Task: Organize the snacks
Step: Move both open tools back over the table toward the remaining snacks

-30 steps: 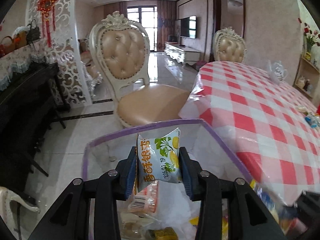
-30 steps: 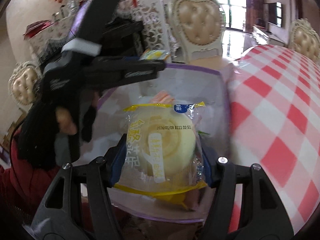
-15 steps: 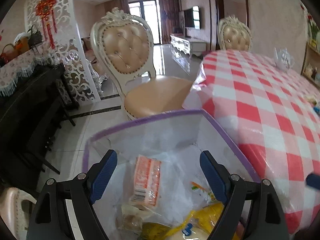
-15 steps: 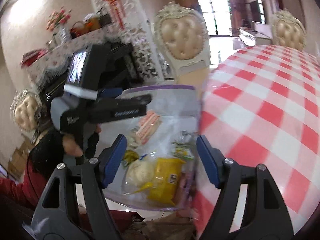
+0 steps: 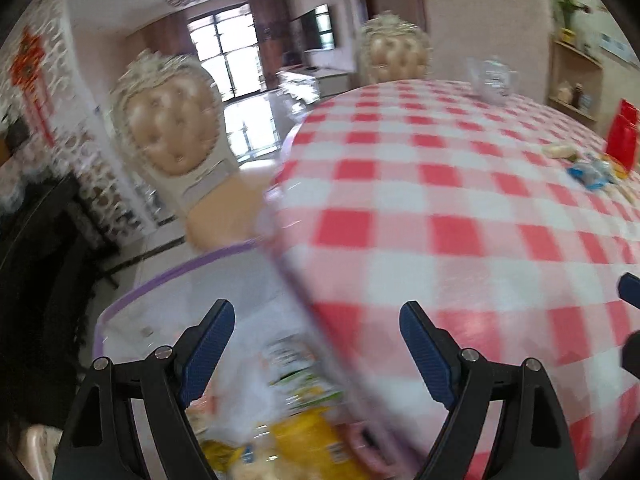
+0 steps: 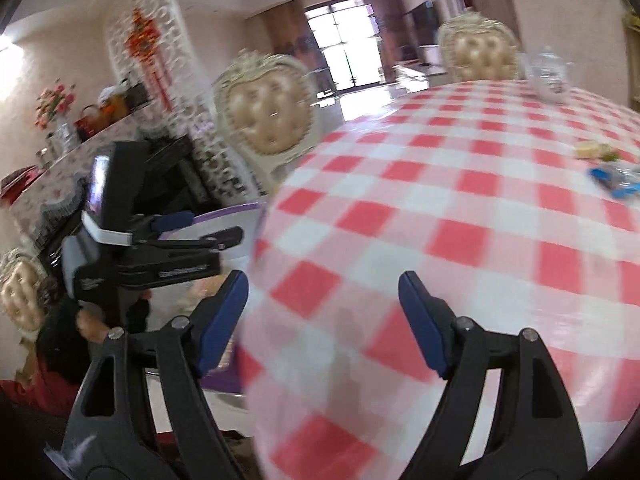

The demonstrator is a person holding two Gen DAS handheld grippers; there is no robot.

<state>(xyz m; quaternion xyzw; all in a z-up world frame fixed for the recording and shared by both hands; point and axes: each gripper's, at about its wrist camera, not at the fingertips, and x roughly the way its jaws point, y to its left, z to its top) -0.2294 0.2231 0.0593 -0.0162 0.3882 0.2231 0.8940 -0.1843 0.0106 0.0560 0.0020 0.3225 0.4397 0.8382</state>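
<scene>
A clear bin with a purple rim [image 5: 168, 272] sits beside the table edge and holds several snack packets [image 5: 296, 432], blurred by motion. My left gripper [image 5: 316, 352] is open and empty above the bin's right side. My right gripper [image 6: 324, 320] is open and empty over the edge of the red-checked table [image 6: 460, 216]. The left gripper also shows in the right wrist view [image 6: 160, 240], over the bin [image 6: 228, 216]. More snacks [image 5: 588, 168] lie at the table's far right, and they show in the right wrist view too [image 6: 612, 176].
A cream padded chair [image 5: 172, 136] stands behind the bin and another chair [image 5: 394, 56] at the table's far side. A glass teapot [image 5: 492, 80] and a red box [image 5: 622, 136] stand on the table. A dark cabinet [image 5: 36, 248] is at the left.
Both grippers opened and dropped their packets into the bin: the left its green-and-white packet, the right its yellow pastry pack. Both have since swung right toward the table.
</scene>
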